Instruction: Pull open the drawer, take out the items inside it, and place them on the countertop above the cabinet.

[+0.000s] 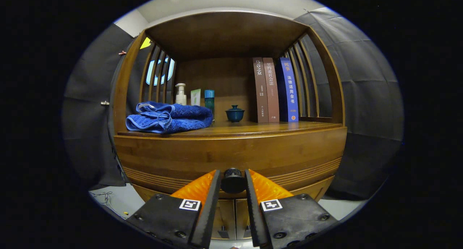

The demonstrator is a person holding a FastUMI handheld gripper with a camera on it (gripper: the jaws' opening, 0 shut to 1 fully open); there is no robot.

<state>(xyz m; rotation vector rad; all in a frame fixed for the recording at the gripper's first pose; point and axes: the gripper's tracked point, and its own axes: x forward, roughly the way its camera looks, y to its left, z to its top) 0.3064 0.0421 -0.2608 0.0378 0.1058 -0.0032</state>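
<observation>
A wooden cabinet faces me, its drawer front (231, 153) a wide curved panel below the countertop (253, 128). A round black knob (233, 180) sticks out of the drawer front at its middle. My gripper (233, 176) has its two orange fingers (197, 187) on either side of that knob, both pressing against it. The drawer looks pushed in, so what lies inside is hidden.
On the countertop lie a folded blue towel (168, 117) at the left, a white pump bottle (181, 94), a pale box (195, 97), a teal bottle (209, 99), a small lidded teal cup (234, 114) and three upright books (275, 90). Lower cabinet doors (226, 220) sit beneath the drawer.
</observation>
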